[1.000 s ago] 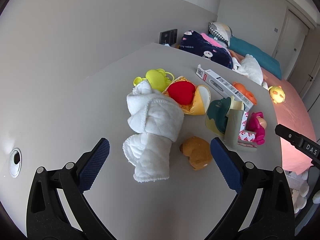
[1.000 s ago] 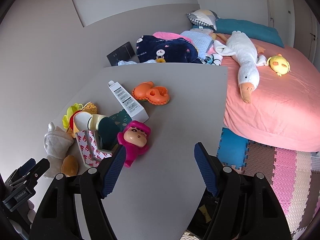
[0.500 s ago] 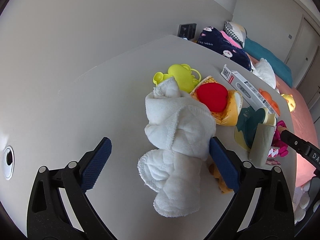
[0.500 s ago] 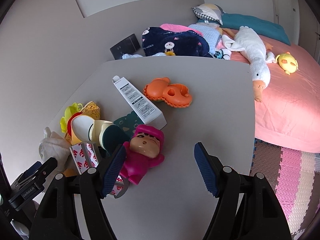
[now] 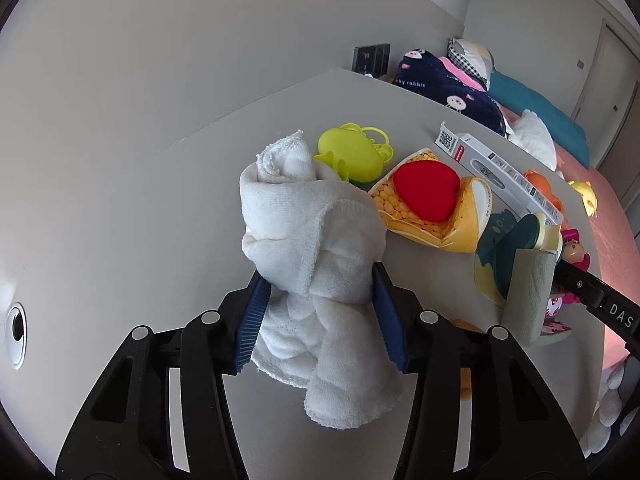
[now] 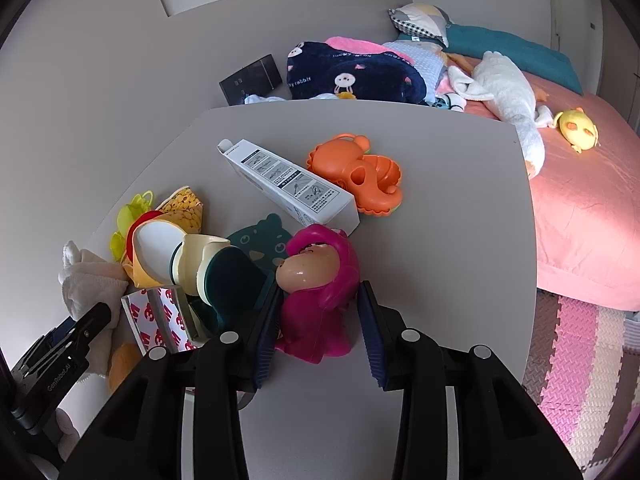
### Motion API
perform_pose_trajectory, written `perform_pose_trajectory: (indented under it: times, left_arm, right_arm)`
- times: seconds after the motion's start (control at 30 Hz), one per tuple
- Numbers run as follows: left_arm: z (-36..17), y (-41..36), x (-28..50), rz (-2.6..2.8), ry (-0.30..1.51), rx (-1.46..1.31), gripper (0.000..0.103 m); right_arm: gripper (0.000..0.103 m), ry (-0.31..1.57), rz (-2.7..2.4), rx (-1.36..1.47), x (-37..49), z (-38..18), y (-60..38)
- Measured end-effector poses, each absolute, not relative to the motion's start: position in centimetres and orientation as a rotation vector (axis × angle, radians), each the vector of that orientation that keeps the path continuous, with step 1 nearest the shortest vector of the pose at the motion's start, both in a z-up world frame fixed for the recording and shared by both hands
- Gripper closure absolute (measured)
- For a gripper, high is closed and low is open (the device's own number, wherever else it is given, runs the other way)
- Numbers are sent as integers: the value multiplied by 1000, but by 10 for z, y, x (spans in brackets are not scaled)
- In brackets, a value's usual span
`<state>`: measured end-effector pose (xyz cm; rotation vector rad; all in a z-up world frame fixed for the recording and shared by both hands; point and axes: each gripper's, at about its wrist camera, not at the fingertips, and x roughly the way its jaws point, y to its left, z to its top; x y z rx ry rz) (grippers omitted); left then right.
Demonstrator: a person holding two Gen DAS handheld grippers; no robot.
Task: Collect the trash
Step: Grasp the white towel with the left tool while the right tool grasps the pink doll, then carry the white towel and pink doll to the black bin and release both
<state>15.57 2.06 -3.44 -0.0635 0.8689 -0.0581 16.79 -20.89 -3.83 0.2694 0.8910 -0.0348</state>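
Grey and smooth, the table (image 6: 460,240) sits right by a bed with a pink sheet (image 6: 580,208), and it is covered in mess. Close to the wall side lies a soft white rolled-up cloth (image 5: 316,248). The left gripper (image 5: 320,316) has its blue pads pressed into both sides of that cloth, clamped on it. On the other side, the right gripper (image 6: 318,330) has its pads around a pink plastic doll with a peach face (image 6: 316,292) — the left pad looks like it touches, but I cannot tell if the right pad does.

Just beside the cloth are a yellow plastic toy (image 5: 352,156) and a red heart in a corn-print paper tray (image 5: 426,190). Farther off lies a long white cardboard box (image 6: 288,182), next to an orange plastic toy (image 6: 356,172).

So this looks like the grabbing step, both hands at once. Next, I think, each thing must be lifted straight up — without dragging the pile — and carried to a bin, which I cannot see.
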Motion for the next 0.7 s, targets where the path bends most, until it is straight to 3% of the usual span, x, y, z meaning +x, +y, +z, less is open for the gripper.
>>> perform_pose_trajectory:
  times: [0.3,0.7]
  left_arm:
    - [-29,25,147,-32,815,-90,79]
    - [-2,16,110,-39,740,-107,80]
  right_arm:
    - [64,851,-5,237,146,-22,-208]
    - [64,811,3,200,109,0,-212]
